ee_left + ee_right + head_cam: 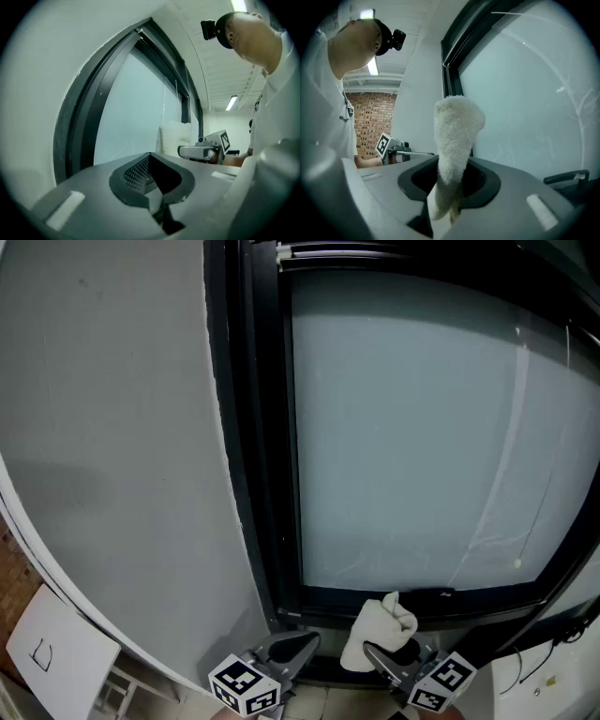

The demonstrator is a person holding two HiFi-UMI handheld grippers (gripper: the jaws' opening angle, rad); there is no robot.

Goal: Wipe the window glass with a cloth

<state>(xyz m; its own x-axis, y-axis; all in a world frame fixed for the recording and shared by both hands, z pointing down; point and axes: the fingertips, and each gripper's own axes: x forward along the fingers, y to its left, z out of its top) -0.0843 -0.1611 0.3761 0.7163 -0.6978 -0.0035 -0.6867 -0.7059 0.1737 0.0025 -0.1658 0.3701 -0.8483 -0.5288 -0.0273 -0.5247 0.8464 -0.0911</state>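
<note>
1. Glass first: the window glass fills most of the head view. It is pale and milky, with faint streaks low on the right. Nothing touches it, so I judge the wiping not started. Its top and right edges are cut off. I can't tell whether the streaks are dirt or reflections.
2. Grey wall sits left of the window and plays no part in the job. A white panel crosses the lower left corner of the view; I can't identify it.
3. Dark frame borders the pane at left and bottom. Both grippers sit low by its bottom rail, which reads as a start position under the pane.
4. Cloth: white and terry-like, it stands up out of the right gripper. It is in front of the bottom rail and clear of the glass; contact with the rail can't be judged. It is pinched at its lower end, probably so the free wad leads into the pane. The fingers are clamped on the cloth, and its tail drops out of sight between them.
5. Left gripper: near the right one and carrying nothing, with its fingers closed together. It is likely parked, since one cloth needs one tool. The person's hands fall outside the head view at its bottom edge.
</note>
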